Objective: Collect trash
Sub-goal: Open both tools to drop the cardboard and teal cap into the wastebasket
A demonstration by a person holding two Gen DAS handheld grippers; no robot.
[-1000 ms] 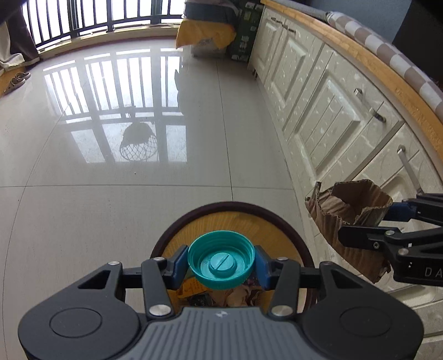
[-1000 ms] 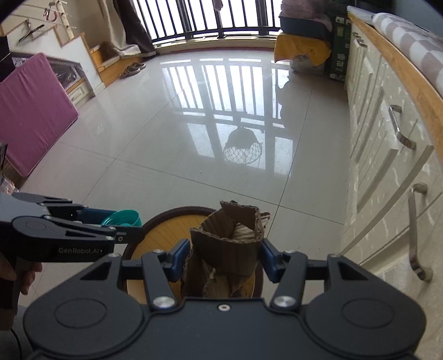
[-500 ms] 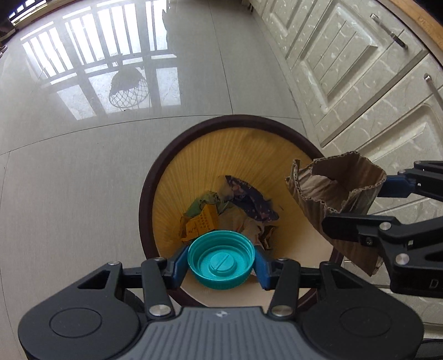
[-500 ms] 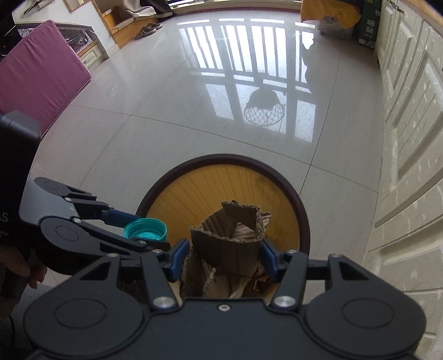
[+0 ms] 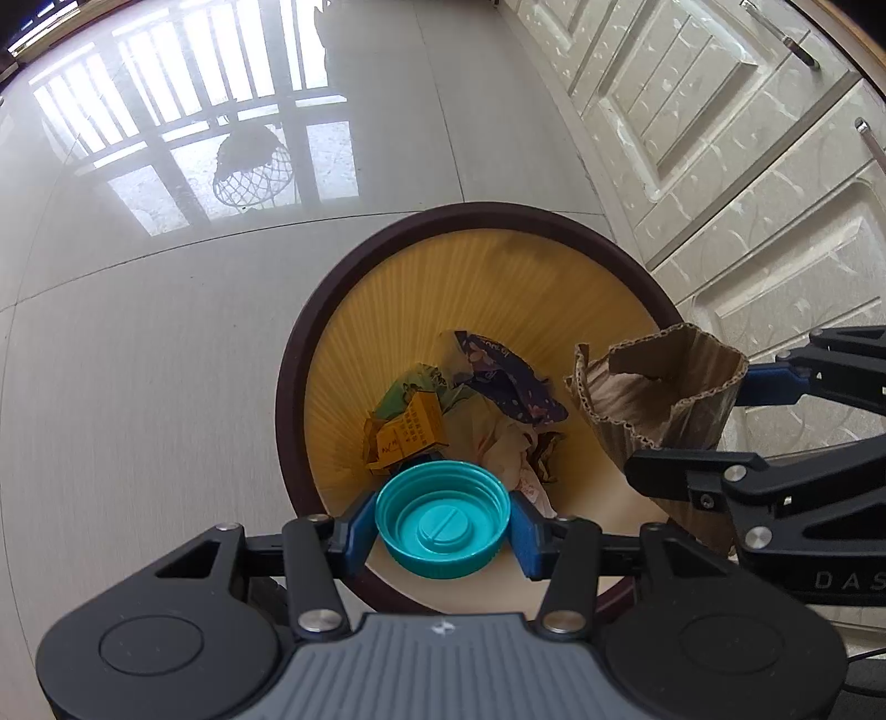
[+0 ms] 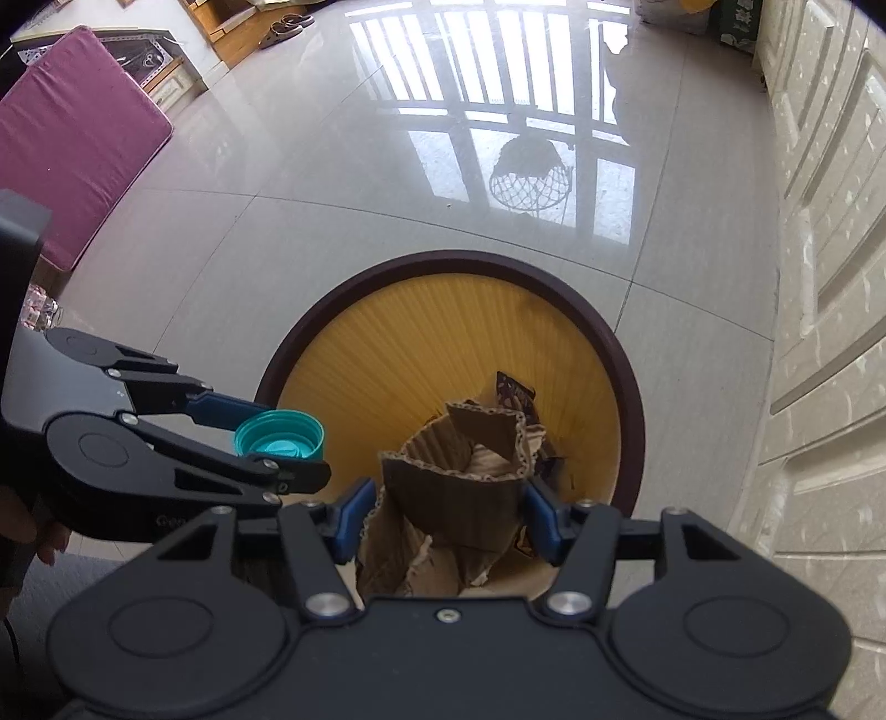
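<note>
A round bin with a dark brown rim (image 5: 288,387) and a yellow ribbed inside stands on the tiled floor. Crumpled wrappers and a small yellow carton (image 5: 410,432) lie at its bottom. My left gripper (image 5: 443,520) is shut on a teal plastic cap (image 5: 443,518), held over the bin's near edge. To its right, my right gripper (image 5: 686,421) has a crumpled corrugated cardboard piece (image 5: 659,387) between its pads above the bin's right side. In the right wrist view the cardboard (image 6: 454,476) still touches both pads of the right gripper (image 6: 448,515) while the jaws are opening. The cap (image 6: 277,437) is at the left.
White panelled cabinet doors (image 5: 720,138) run close along the bin's right side. A purple mat (image 6: 72,144) leans at the far left, and slippers (image 6: 282,25) lie far back. A person's hand (image 6: 50,543) holds the left gripper's handle.
Both grippers have come down and tipped to point into the bin, which now fills the middle of both views. The right jaws stand slightly wider around the cardboard.
</note>
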